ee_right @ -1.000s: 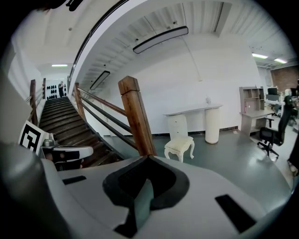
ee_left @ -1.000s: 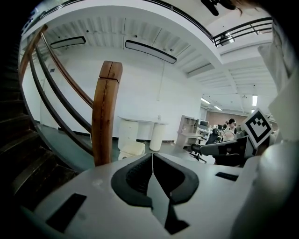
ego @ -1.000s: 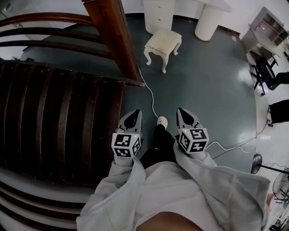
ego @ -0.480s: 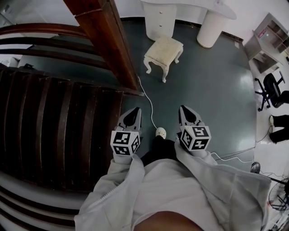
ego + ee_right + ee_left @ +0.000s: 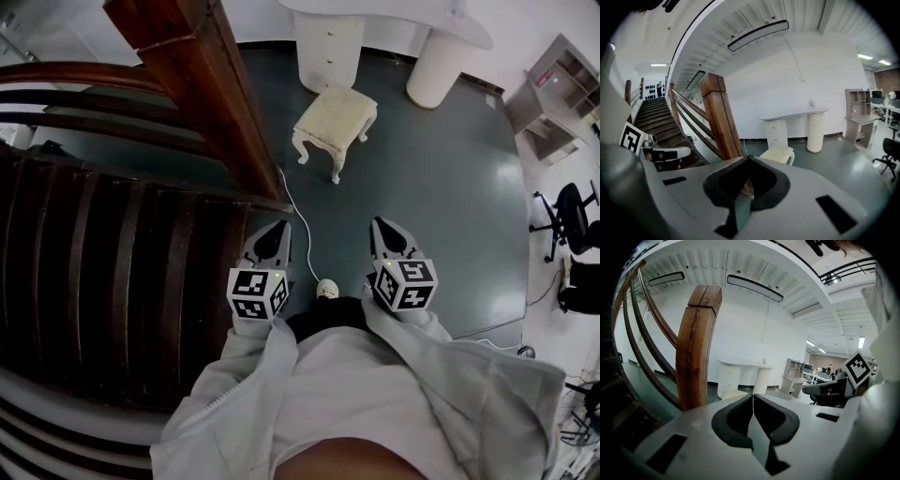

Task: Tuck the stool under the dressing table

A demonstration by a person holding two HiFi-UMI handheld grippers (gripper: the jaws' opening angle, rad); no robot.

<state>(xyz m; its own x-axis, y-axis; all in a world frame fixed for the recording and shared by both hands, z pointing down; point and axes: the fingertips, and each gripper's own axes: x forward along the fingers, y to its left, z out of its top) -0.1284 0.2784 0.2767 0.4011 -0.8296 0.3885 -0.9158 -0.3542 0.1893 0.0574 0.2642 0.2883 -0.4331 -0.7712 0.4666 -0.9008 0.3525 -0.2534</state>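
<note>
While both claws point forward above the floor, each one is pressed closed with nothing in it: the left claw point(image 5: 272, 240) shows its two dark, scooped rubber pads meeting along a thin seam, and the right claw point(image 5: 387, 234) shows the same. Each carries a cube point(image 5: 256, 293) printed with black-and-white square markers, and loose white fabric sleeves point(image 5: 246, 370) run back from them.

Well ahead of the claws, the stool point(image 5: 336, 114) stands out in the open on the smooth, glossy grey-green floor point(image 5: 441, 197). It is small and cream, with a squarish padded seat of a woven look and curved, carved legs. It sits just in front of the dressing table point(image 5: 403, 13), not beneath it, and nearer the drawer pedestal point(image 5: 328, 47) than the round column leg point(image 5: 437, 66). The dressing table is white with a thin curved top.

At the left rises a thick, square newel post point(image 5: 202, 84) of reddish-brown polished wood, with curved dark rails beside it and a staircase point(image 5: 112, 281) of dark ribbed treads below. A thin white cable point(image 5: 302, 217) snakes across the floor from the post's foot toward a pale shoe point(image 5: 326, 289) between the claws. At the far right stand a black office chair point(image 5: 572, 211) and a pale boxy shelf unit point(image 5: 553, 94).
</note>
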